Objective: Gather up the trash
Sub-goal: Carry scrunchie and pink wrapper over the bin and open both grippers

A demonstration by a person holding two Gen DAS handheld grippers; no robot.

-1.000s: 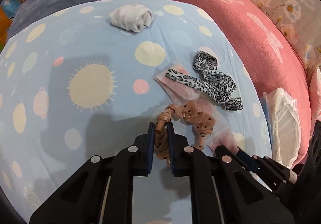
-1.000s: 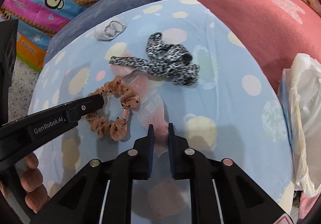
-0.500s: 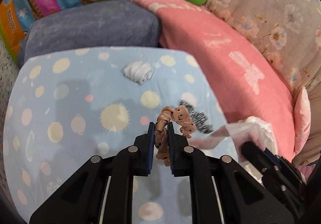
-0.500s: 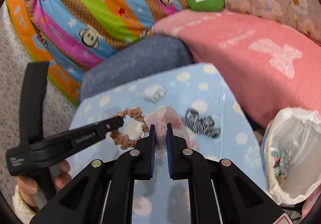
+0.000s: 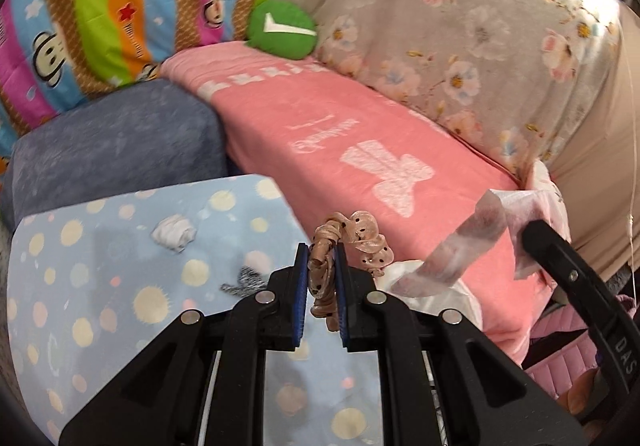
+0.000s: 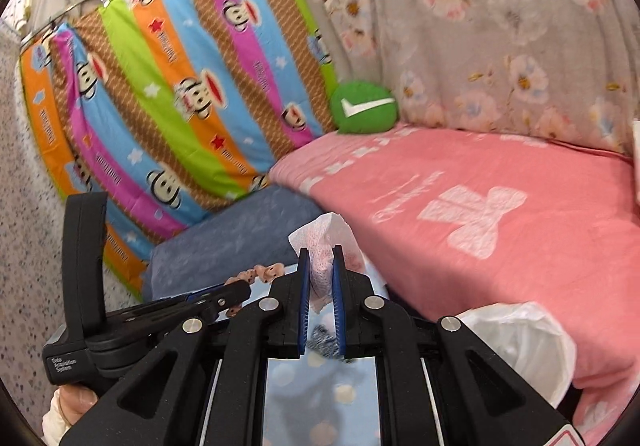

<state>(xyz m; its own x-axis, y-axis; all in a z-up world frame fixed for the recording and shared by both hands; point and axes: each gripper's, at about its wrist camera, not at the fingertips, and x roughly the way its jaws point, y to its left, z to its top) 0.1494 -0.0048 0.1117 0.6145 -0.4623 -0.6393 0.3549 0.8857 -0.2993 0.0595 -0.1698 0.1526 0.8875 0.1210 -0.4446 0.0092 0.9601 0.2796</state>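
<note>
2 grippers in view, each with 2 blue-padded fingers nearly closed on 1 item. Left gripper [image 5: 321, 264]: fingers pinched on 1 tan polka-dot scrunchie [image 5: 352, 242], lifted clear above the surface, its loop curling up and to the right of the pads. Right gripper [image 6: 320, 266]: fingers clamped on 1 crumpled white wipe [image 6: 322, 246], raised in the air, its top poking out above the pads; seen from the left wrist view as a pale strip trailing beside the right gripper's black arm. Below, on the light blue dotted cloth [image 5: 100, 286]: 1 balled white sock [image 5: 174, 234] and 1 leopard-print band [image 5: 246, 282], apart from each other, the band partly hidden behind the left gripper. 1 white trash bag [image 6: 520, 342] low at the right, beside the pink blanket [image 6: 480, 206]. 1 green round cushion [image 6: 364, 108] with a white tick at the back corner. 1 hand [image 6: 70, 404] at lower left under the left gripper's handle.
</note>
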